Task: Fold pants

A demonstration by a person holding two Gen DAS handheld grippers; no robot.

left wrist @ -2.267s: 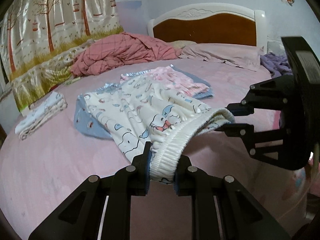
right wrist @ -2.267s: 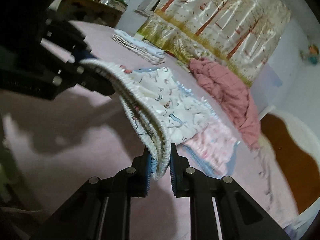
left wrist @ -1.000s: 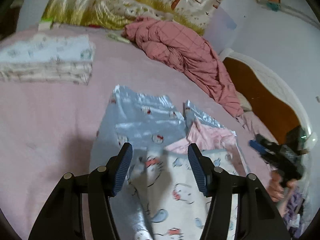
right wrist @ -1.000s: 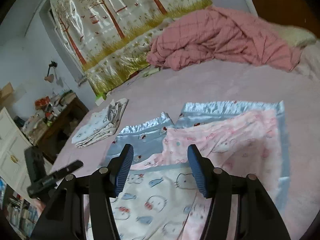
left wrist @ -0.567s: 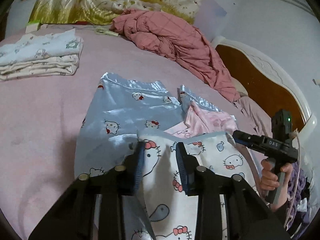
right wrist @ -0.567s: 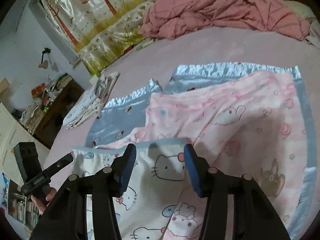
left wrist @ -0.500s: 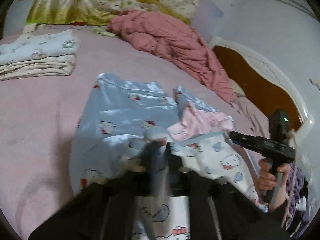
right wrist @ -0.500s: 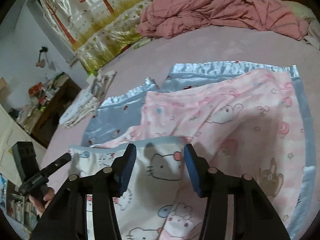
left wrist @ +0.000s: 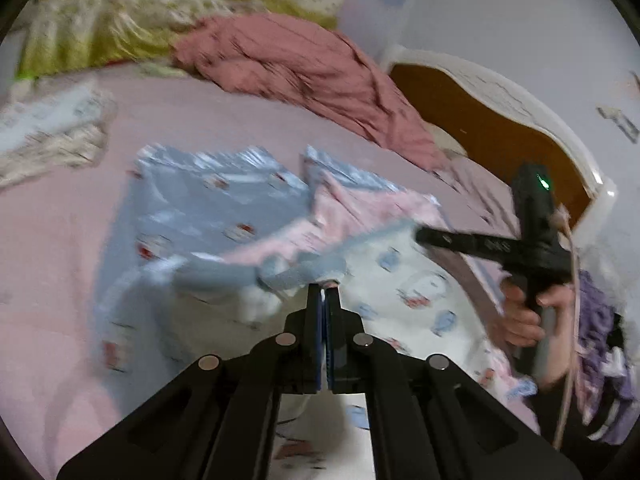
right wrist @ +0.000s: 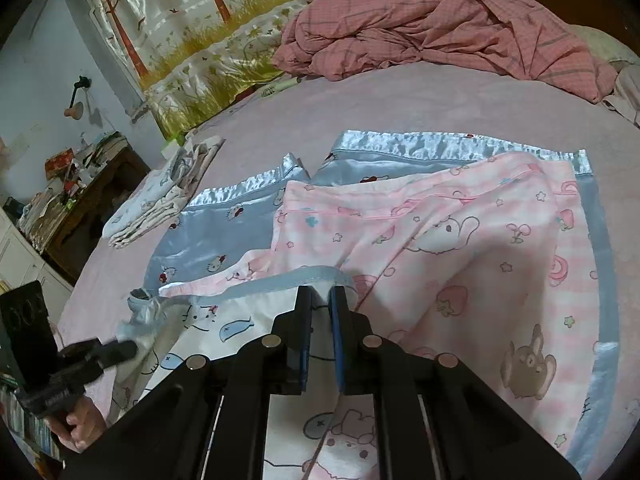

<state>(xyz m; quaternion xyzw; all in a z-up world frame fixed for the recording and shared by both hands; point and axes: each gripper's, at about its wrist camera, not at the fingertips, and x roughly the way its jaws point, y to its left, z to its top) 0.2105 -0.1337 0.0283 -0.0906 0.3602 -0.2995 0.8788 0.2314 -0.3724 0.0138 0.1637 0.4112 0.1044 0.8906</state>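
Note:
White cartoon-print pants [right wrist: 240, 320] with a blue hem lie on top of pink pants [right wrist: 460, 240] and blue satin pants [right wrist: 224, 232] on the bed. My left gripper [left wrist: 324, 292] is shut on a bunched corner of the blue hem, lifting it off the pile. The picture there is blurred. In the right wrist view it shows at lower left [right wrist: 128, 346], held by a hand. My right gripper [right wrist: 320, 292] sits at the hem's other end. Its jaws are closing to a narrow gap with white fabric between the pads. From the left it appears as a black bar [left wrist: 420, 236].
A rumpled pink quilt [right wrist: 420, 20] lies at the bed's far side by the headboard [left wrist: 480, 120]. A folded stack of clothes [right wrist: 160, 208] rests near the left edge, with a cluttered wooden cabinet [right wrist: 80, 184] beyond. Purple clothes [left wrist: 600, 320] hang at the right.
My left jaws went from open over the hem to shut on it and pulled the corner up. My right gripper sank to the hem and its jaws narrowed.

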